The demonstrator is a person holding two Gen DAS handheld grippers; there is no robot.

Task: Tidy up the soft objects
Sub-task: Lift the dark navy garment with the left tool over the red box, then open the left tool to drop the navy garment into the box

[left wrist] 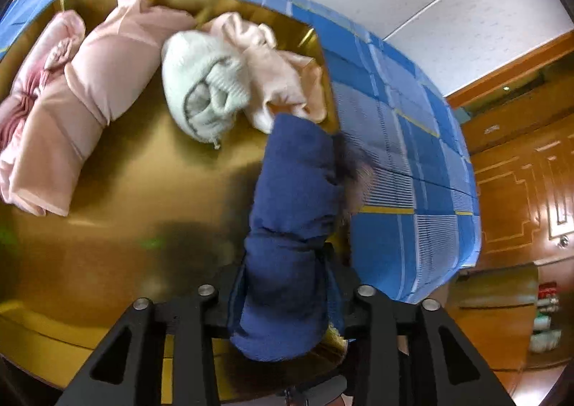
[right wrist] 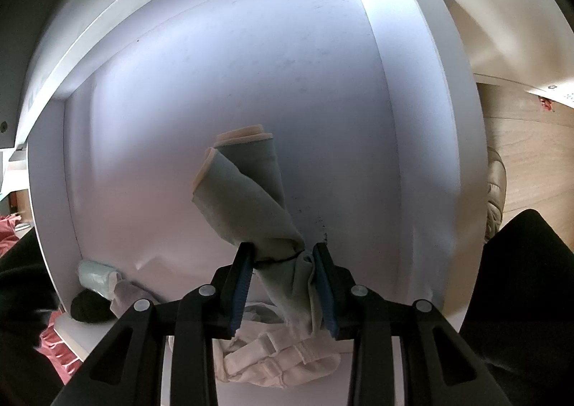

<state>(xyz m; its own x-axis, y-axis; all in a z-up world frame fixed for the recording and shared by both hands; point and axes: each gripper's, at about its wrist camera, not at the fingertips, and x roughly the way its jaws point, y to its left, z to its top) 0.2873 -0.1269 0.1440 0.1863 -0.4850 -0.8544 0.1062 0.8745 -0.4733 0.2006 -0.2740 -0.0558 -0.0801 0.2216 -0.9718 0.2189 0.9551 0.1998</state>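
The left gripper (left wrist: 283,302) pinches a rolled blue cloth (left wrist: 294,226) over the gold tray (left wrist: 150,190); set it just beside the white roll (left wrist: 201,83). Only the right view shows the right gripper (right wrist: 283,284) clamping a grey cloth (right wrist: 247,197) inside a white drawer (right wrist: 251,65).

A rolled navy cloth (left wrist: 290,226) sits between the left tool's (left wrist: 287,302) fingers above a gold tray (left wrist: 143,190); beyond the cloth lie a white knit (left wrist: 201,83) and pink bundles (left wrist: 82,101).
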